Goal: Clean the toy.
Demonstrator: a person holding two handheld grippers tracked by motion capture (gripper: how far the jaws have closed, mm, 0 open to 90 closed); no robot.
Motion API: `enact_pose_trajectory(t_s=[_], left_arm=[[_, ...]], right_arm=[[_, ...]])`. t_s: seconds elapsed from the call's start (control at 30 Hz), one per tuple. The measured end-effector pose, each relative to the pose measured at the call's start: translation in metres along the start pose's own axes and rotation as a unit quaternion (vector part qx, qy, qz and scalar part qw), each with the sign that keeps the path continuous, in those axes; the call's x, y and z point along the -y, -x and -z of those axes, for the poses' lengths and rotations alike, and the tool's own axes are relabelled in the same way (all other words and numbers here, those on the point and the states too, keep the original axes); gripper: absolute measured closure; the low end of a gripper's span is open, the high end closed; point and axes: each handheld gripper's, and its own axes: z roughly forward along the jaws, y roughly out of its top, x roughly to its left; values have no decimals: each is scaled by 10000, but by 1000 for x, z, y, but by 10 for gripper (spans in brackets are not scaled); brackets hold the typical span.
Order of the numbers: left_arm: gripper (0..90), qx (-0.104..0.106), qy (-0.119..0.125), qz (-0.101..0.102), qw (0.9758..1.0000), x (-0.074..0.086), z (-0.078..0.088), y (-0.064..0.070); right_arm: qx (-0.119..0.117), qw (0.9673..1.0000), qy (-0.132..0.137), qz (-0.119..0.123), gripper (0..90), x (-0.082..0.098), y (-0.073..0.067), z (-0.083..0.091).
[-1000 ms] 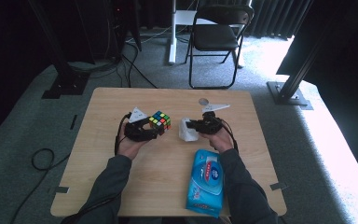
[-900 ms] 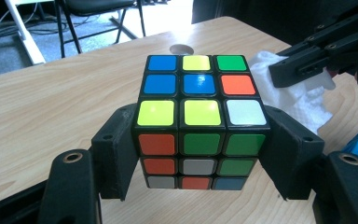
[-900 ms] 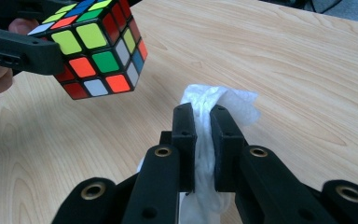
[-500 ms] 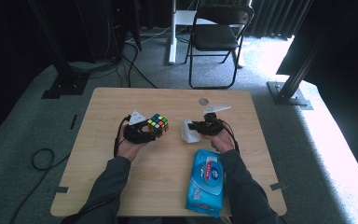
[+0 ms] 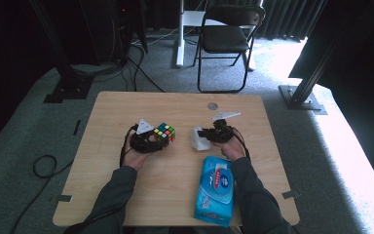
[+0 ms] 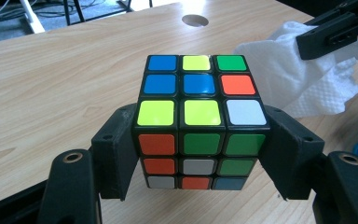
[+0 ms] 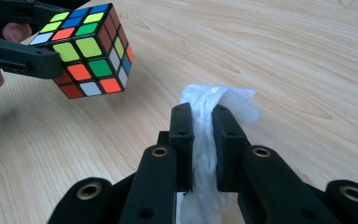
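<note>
A scrambled Rubik's cube (image 5: 164,132) is held a little above the wooden table (image 5: 126,107), left of centre. My left gripper (image 5: 158,139) is shut on it, its two black jaws pressing on the cube's (image 6: 200,121) opposite sides. To its right, my right gripper (image 5: 202,134) is shut on a crumpled white wipe (image 5: 198,141). In the right gripper view the wipe (image 7: 214,100) is pinched between the jaws, its free end bunched over the table. The cube (image 7: 86,49) hangs tilted at upper left there. A short gap separates cube and wipe (image 6: 284,79).
A blue pack of wet wipes (image 5: 215,190) lies near the front edge, under the right forearm. A round hole (image 5: 213,106) sits in the table's far side. A folding chair (image 5: 226,39) and stand legs are on the floor beyond.
The left gripper has come down slightly with the cube still in it. The right gripper and the wipe have barely shifted.
</note>
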Motion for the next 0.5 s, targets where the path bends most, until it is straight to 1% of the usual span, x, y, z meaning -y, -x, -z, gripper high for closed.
enact_pose_trajectory(t_s=[0.2, 0.37, 0.5], left_arm=[[344, -6, -47, -4, 10000, 4, -4, 0], [344, -50, -62, -24, 10000, 8, -7, 1], [343, -70, -104, -2, 9999, 11, -11, 0]], right_arm=[[0, 10000, -43, 19, 806, 1, 0, -2], [35, 9999, -110, 63, 802, 2, 0, -3], [41, 9999, -125, 65, 793, 2, 0, -4]])
